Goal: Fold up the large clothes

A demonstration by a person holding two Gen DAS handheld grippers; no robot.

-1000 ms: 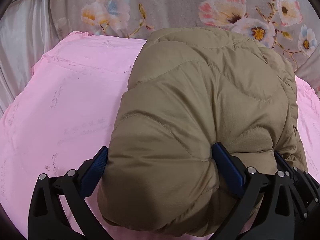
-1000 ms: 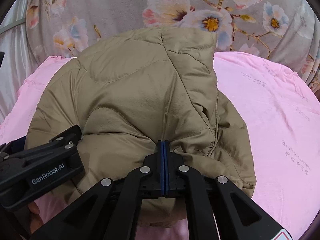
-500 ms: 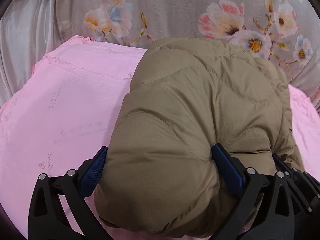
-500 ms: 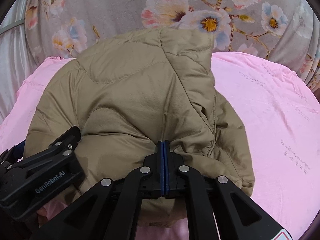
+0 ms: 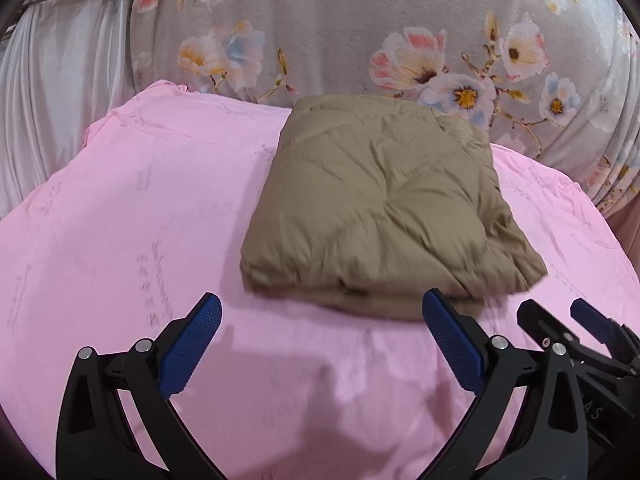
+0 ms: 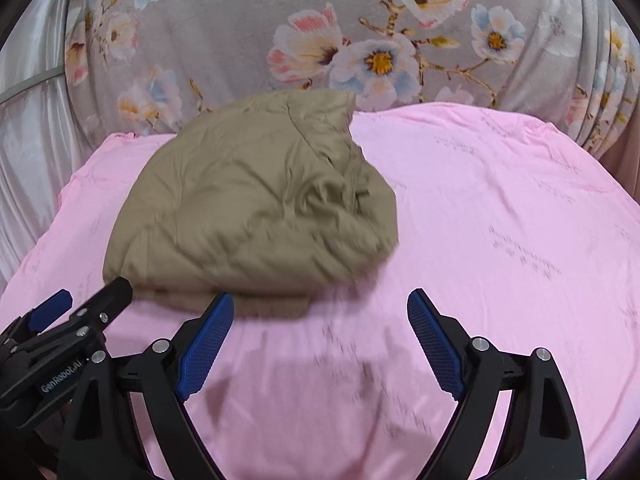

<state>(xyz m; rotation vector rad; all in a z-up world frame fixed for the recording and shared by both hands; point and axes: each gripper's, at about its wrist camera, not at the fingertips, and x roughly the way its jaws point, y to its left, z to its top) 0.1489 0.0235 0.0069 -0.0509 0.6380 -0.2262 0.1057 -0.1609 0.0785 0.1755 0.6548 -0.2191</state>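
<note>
A tan quilted puffer jacket (image 5: 380,204) lies folded into a thick bundle on the pink bed sheet (image 5: 120,220); in the right wrist view the jacket (image 6: 256,204) sits left of centre. My left gripper (image 5: 322,320) is open, its blue pads just short of the bundle's near edge with only sheet between them. My right gripper (image 6: 320,316) has its jaws opening wide, nothing between them; its left pad sits close to the jacket's near edge. The right gripper (image 5: 576,324) also shows at the lower right of the left wrist view, and the left gripper (image 6: 86,300) at the lower left of the right wrist view.
A grey floral blanket (image 5: 360,40) rises behind the bed, floral blanket (image 6: 360,40) also filling the back of the right wrist view. A pale satin curtain (image 5: 48,100) hangs at the left. Bare pink sheet (image 6: 500,220) spreads to the right of the jacket.
Both grippers let go of the jacket and pulled back toward the near side. The right one went from shut on the fabric to wide open. The jacket now lies flat.
</note>
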